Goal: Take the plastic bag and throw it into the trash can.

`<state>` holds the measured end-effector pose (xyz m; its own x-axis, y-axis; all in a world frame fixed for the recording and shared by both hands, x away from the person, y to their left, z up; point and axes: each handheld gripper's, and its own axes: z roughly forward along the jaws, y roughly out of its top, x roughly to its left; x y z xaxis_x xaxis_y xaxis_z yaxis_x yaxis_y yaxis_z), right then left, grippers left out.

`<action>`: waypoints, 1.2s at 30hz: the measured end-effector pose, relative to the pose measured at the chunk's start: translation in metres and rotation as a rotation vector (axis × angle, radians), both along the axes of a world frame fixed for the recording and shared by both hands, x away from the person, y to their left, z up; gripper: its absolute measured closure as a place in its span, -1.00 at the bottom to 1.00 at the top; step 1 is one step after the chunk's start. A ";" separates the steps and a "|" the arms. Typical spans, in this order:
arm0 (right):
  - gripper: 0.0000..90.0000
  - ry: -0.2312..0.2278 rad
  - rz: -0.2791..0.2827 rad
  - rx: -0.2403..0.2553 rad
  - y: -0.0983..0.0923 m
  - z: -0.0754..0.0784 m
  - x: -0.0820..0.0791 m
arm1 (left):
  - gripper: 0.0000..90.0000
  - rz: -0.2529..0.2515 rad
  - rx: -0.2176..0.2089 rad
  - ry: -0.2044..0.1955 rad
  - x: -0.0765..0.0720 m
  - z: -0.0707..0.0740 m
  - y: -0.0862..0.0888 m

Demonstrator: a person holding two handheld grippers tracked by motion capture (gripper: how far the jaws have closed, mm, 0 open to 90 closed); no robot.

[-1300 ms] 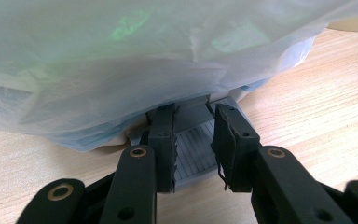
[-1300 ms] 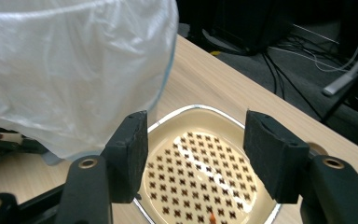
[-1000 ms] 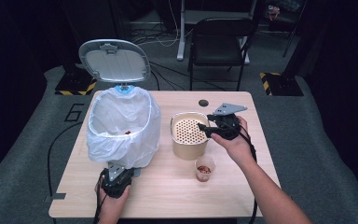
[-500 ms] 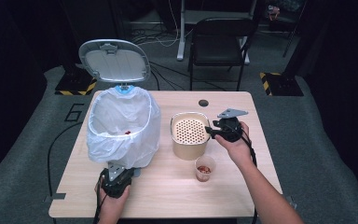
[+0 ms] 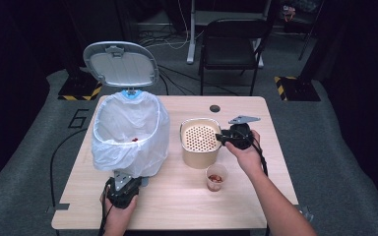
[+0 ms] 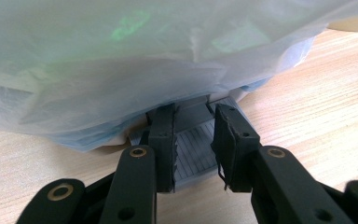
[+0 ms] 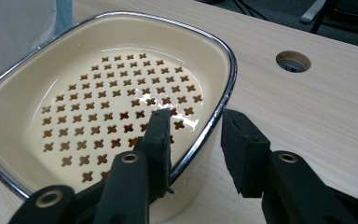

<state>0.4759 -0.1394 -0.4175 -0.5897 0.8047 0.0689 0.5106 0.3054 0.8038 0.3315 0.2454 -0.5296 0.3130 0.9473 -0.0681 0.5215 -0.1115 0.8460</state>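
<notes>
On the left, my left tool (image 5: 123, 189) is clamped on the grey foot pedal (image 6: 196, 144) under the white-bagged bin (image 5: 128, 132), whose lid (image 5: 120, 64) stands open. At desk (image 5: 177, 211) centre, my right tool (image 5: 225, 138) has just closed its jaws over the perforated cream basket's (image 7: 107, 112) chrome rim. A small cup (image 5: 216, 177) sits just in front.

One bin (image 5: 128, 132), one basket (image 5: 200, 142), one cup (image 5: 216, 177)
</notes>
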 end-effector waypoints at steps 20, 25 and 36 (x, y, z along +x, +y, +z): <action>0.42 -0.022 -0.030 -0.010 0.003 -0.001 -0.006 | 0.54 0.002 -0.003 0.000 0.000 0.000 0.000; 0.41 0.021 -0.044 0.031 0.004 -0.005 0.000 | 0.54 0.004 -0.009 0.000 0.000 0.000 0.000; 0.51 0.036 0.010 0.017 0.013 -0.004 -0.008 | 0.54 0.002 -0.007 -0.001 0.000 0.000 0.000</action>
<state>0.4675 -0.1261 -0.4216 -0.5946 0.7973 0.1040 0.5367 0.2972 0.7897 0.3316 0.2453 -0.5297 0.3116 0.9473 -0.0746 0.5206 -0.1046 0.8473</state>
